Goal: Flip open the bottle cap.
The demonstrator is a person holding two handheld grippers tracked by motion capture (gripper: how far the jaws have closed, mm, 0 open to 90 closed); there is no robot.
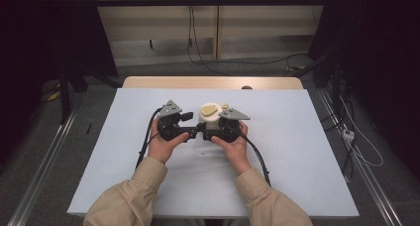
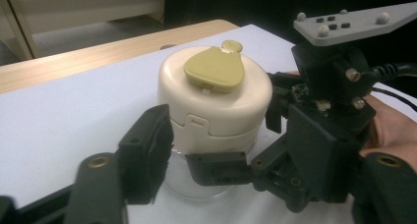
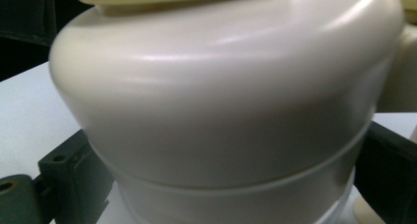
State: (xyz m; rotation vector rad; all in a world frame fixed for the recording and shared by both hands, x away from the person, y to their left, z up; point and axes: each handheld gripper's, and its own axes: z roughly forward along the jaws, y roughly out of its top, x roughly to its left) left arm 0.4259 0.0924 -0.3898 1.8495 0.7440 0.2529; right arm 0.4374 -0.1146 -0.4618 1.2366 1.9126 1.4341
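So the cream plastic jar with the rounded lid and olive-yellow flip tab [image 1: 210, 115] sits on the white counter [image 1: 297, 151], about the middle, a bit toward the far edge. The right gripper [image 1: 212, 133] is clamped around its clear lower body, jaws on either side. The left gripper [image 1: 190, 132] is spread wide with the jar between its jaws, one jaw just beside the base. My worry: the clear base looks slick, so twisting the lid could spin or tip the whole jar.
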